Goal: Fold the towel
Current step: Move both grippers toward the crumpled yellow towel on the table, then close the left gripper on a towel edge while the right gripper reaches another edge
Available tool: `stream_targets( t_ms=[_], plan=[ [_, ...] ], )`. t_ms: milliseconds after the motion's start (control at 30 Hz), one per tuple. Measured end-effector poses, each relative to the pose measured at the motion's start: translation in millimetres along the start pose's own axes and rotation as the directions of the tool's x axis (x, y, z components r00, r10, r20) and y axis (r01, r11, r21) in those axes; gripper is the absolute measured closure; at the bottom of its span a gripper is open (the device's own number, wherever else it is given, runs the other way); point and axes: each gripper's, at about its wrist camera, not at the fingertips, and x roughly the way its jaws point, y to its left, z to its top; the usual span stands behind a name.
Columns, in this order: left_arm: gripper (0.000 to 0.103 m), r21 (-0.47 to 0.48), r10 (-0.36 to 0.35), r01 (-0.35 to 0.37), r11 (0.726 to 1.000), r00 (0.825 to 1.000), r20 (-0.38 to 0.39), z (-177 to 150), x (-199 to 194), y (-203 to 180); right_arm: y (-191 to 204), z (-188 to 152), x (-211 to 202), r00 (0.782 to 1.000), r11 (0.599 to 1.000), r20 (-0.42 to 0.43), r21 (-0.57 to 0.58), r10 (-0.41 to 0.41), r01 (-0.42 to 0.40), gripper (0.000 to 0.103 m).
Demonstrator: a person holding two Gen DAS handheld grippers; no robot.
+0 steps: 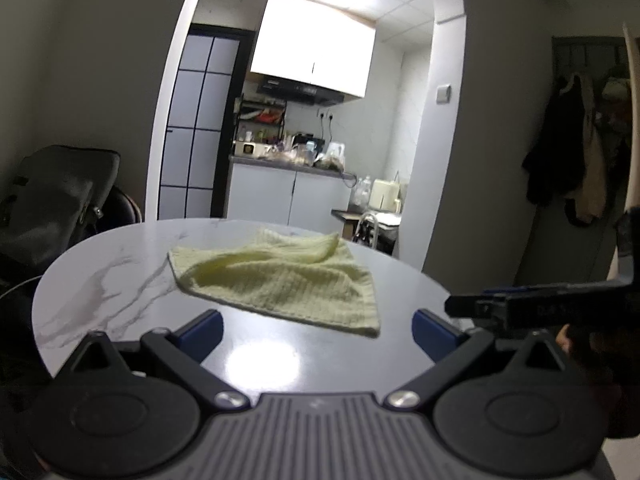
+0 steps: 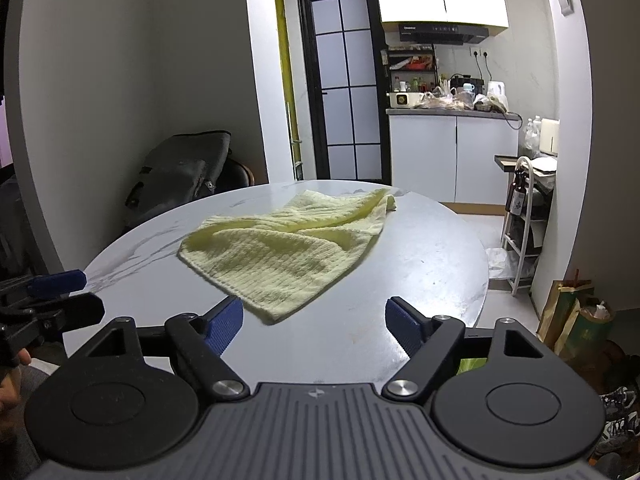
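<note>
Task progress: at the very start, by the look of it; towel [image 2: 292, 248] lay rumpled and loosely doubled on itself, no clean fold made, edges not lined up.
Done so far: nothing that counted as a fold; only both tools brought up to the near edge of the table [image 2: 432, 264].
Left to do: whole job, judged from the lie of the cloth: flatten, take corners, bring over, square up.
Towel place: on the round marble-look table, roughly centre and a little toward 12 o'clock; nearest corner pointed to 6 o'clock, just ahead of the right gripper [image 2: 314, 322]; a bunched ridge ran out to 1 o'clock in the right wrist view.
Towel from left wrist view: towel [image 1: 280, 276] lay at 12 o'clock of the left gripper [image 1: 318, 330], near corner at about 1 o'clock, apart from the pads.
Left tongs: spread wide, nothing between, not touching cloth.
Right tongs: spread wide, nothing clamped; left pad just beside the near corner, contact not clear.
Other tool in view: right gripper entered the left wrist view at 3 o'clock; left gripper showed at 9 o'clock of the right wrist view.
Count, towels: 1, pale yellow, waffle weave.
Count, grippers: 2, each with 2 blue pads.
Count, tables: 1.
Count, bags: 1 dark bag [image 2: 180, 172] on a chair at 10 o'clock beyond the table.
</note>
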Motion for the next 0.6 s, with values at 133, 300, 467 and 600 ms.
stream_targets(
  t_ms=[133, 300, 467, 600],
  plan=[
    [0.002, -0.011, 0.007, -0.007, 1.0, 1.0, -0.017, 5, 6, 2, -1, 8, 8, 1.0, 1.0, 0.0, -0.017, 0.006, -0.006, 0.021],
    [0.002, 0.003, 0.044, -0.044, 0.999, 0.998, -0.048, 11, 14, 5, 3, 19, 14, 1.0, 0.998, 0.01, -0.058, 0.021, -0.021, 0.021],
    [0.002, -0.018, 0.064, -0.065, 0.998, 0.996, -0.06, 19, 19, 9, -2, 30, 19, 0.998, 0.998, 0.015, -0.032, 0.056, -0.056, 0.021],
    [0.002, -0.008, 0.078, -0.079, 0.997, 0.994, -0.074, 23, 23, 11, -3, 37, 21, 0.998, 0.997, 0.019, -0.042, 0.064, -0.063, 0.021]
  ],
)
